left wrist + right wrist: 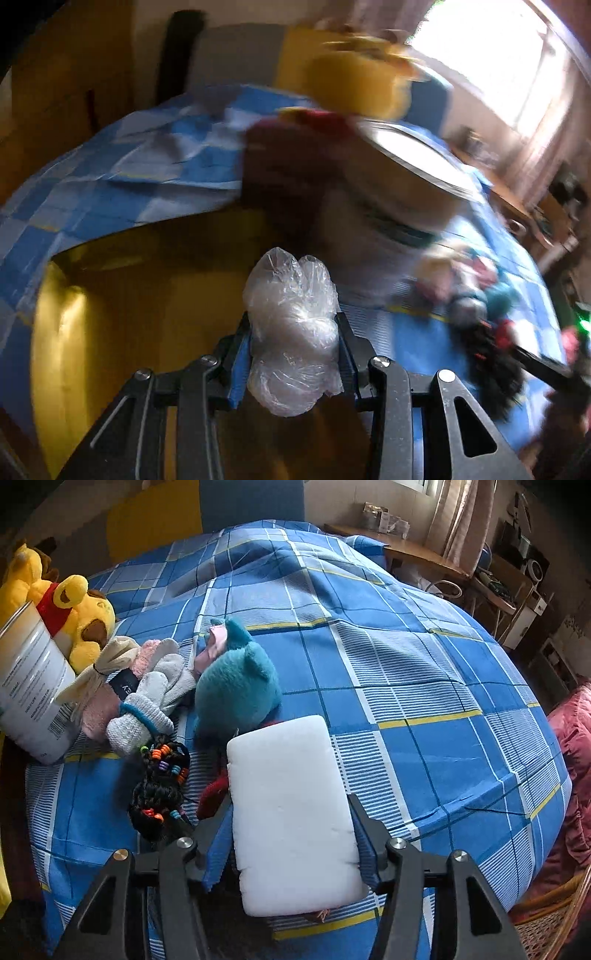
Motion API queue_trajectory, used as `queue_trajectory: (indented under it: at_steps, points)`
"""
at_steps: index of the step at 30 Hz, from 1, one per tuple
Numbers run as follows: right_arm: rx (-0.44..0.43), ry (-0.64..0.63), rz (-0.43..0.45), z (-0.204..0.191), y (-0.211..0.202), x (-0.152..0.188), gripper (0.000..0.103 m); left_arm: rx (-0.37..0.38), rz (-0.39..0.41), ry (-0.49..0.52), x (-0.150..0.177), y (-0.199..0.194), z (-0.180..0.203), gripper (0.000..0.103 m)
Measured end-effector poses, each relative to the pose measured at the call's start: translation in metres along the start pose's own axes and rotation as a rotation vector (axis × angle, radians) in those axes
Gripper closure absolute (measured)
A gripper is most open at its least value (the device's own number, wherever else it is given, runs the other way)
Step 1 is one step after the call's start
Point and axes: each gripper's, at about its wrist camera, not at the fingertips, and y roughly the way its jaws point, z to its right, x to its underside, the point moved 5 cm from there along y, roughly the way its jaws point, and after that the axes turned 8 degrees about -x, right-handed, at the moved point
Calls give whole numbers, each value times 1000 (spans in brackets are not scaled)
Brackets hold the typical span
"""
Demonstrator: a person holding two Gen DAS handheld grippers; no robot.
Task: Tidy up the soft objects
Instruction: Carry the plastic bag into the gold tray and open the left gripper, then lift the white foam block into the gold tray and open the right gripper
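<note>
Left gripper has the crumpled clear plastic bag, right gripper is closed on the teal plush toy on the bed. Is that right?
Not quite. The right gripper is closed on the white foam block, not the teal plush, which lies free on the blue checked bedspread beyond it; the right wrist view shows this. The left gripper does hold the crumpled clear plastic bag.

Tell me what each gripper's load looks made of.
Clear bundle in the left gripper: thin glossy plastic film, crinkled and see-through. White block in the right gripper: matte foam or sponge, probably, from its nicked edges and fine dull surface.
</note>
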Motion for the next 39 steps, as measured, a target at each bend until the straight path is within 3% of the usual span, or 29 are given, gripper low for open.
queue_trajectory:
  at_steps: [5,10,13,15,16,18,25,34,39]
  points:
    - [7,-4,6,-1,0,0,45,-85,-75,-62,-7,39,-43,62]
    - [16,-18,9,-2,0,0,45,-89,-96,-73,-10,61,-52,59]
    - [21,-24,9,-3,1,1,45,-88,-72,-68,-15,65,-51,48]
    - [21,-27,9,-3,1,1,45,-80,-59,-71,-18,67,-51,34]
    - [22,-27,10,-3,1,1,45,-77,-50,-69,-19,66,-51,31]
    - [24,-29,9,-3,2,1,45,-85,-35,-58,-19,63,-50,25]
    - [8,-20,28,-2,0,-2,45,-97,2,-139,-1,30,-69,25]
    - [-38,26,114,0,-14,-10,45,-129,57,-81,33,-12,-71,25]
    - [-51,50,149,0,-23,-14,45,-97,69,-56,51,-29,-73,20]
